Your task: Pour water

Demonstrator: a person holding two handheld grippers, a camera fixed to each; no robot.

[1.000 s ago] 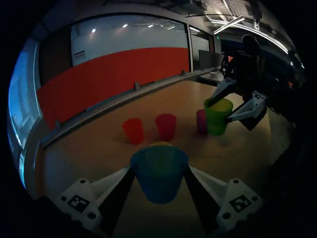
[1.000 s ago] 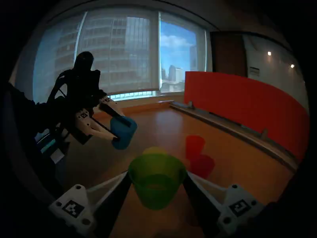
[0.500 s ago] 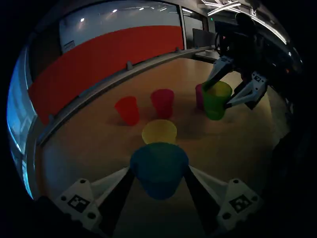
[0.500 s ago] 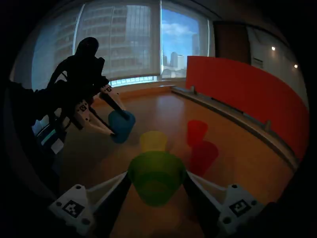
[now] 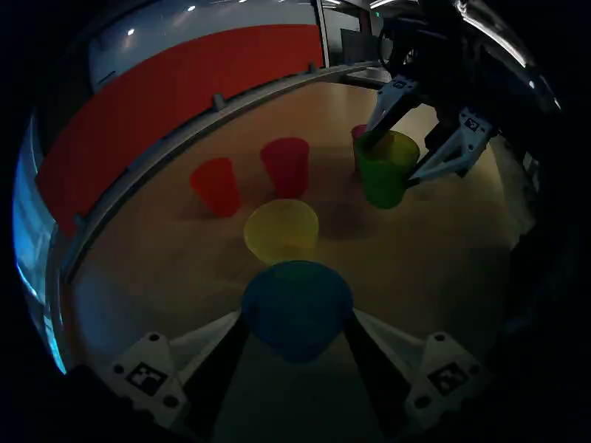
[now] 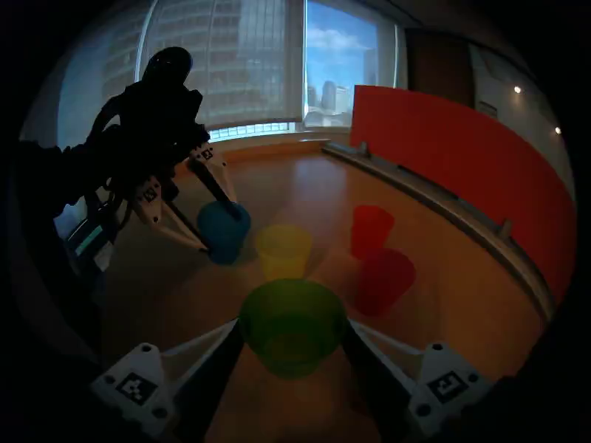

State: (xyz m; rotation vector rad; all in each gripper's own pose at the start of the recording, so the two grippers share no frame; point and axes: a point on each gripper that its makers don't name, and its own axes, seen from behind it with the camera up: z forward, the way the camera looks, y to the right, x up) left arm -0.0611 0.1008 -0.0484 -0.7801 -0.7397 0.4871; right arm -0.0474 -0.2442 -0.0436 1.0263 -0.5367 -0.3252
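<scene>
My left gripper [image 5: 297, 325] is shut on a blue cup [image 5: 297, 308], held above the wooden table [image 5: 443, 244]. Just beyond it stands a yellow cup [image 5: 281, 230]. My right gripper [image 6: 293, 340] is shut on a green cup [image 6: 292, 325]. In the left gripper view that green cup [image 5: 385, 167] hangs to the right of the yellow one, between the right gripper's fingers [image 5: 443, 159]. In the right gripper view the blue cup [image 6: 223, 230] sits in the left gripper [image 6: 210, 229], next to the yellow cup [image 6: 283, 249].
Two red cups [image 5: 216, 185] [image 5: 286, 164] stand behind the yellow one, and a purple cup [image 5: 360, 134] peeks from behind the green one. A red partition [image 5: 170, 81] with a rail runs along the table's far edge. A person [image 6: 148, 140] stands dark against the windows.
Both grippers have tipped downward and drawn in over the table, each still holding its cup. The yellow cup has come into full view between the blue and green cups.
</scene>
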